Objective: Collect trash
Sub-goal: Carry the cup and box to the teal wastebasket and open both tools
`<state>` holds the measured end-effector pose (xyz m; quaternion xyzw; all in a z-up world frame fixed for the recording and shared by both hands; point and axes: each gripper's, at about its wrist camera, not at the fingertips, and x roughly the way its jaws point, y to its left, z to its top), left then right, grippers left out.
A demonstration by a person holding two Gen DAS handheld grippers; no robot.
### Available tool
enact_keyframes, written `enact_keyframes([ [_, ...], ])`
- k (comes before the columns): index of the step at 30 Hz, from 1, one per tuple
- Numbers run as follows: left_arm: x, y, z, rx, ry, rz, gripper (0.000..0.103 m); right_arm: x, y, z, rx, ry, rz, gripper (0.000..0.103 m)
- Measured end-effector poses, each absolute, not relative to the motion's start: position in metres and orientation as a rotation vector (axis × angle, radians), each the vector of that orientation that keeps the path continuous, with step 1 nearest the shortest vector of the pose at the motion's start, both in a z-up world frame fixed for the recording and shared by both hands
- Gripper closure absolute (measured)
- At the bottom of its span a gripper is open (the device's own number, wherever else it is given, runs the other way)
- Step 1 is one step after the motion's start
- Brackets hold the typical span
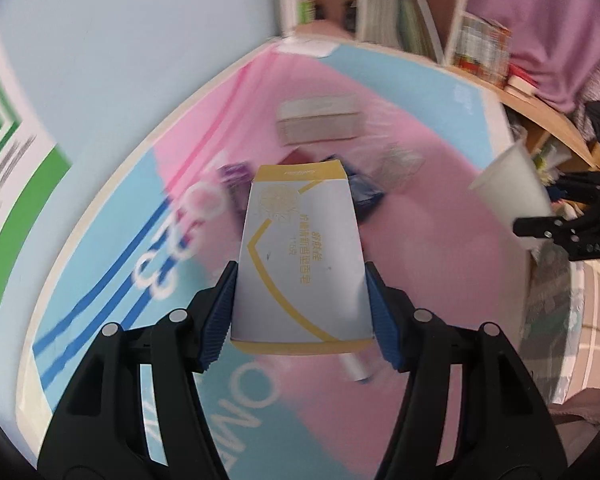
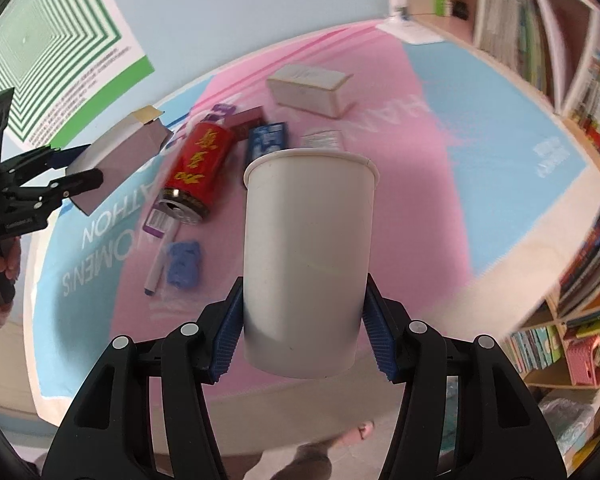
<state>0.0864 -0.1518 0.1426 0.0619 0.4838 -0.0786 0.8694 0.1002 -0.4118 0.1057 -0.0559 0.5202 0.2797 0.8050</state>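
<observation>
left gripper (image 1: 302, 300) grips box (image 1: 300, 256) | right gripper (image 2: 302, 322) grips cup (image 2: 306, 260) | both look light, crushable; hold sides gently

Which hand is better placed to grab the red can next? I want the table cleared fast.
Neither yet: the left gripper is shut on the white-and-yellow box and the right gripper on the paper cup. Once emptied, probably left: it hangs nearer the red can.
</observation>
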Motion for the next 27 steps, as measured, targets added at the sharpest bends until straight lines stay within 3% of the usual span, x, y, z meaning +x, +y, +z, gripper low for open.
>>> enact_keyframes([
  [7,0.093,-0.269,0.152,0.195,0.985,-0.362,0.045,0.086,-0.500,0.118,-0.089,1.106,0.520,0.047],
  [16,0.083,-0.440,0.118,0.247,1.020,-0.625,0.045,0.041,-0.657,0.085,-0.058,1.163,0.368,0.047],
  [21,0.077,-0.528,0.083,0.301,1.072,-0.746,0.045,0.023,-0.729,0.052,0.010,1.212,0.271,0.047],
  [27,0.076,-0.609,-0.002,0.345,1.226,-0.851,0.045,0.010,-0.795,-0.017,0.105,1.302,0.181,0.047],
])
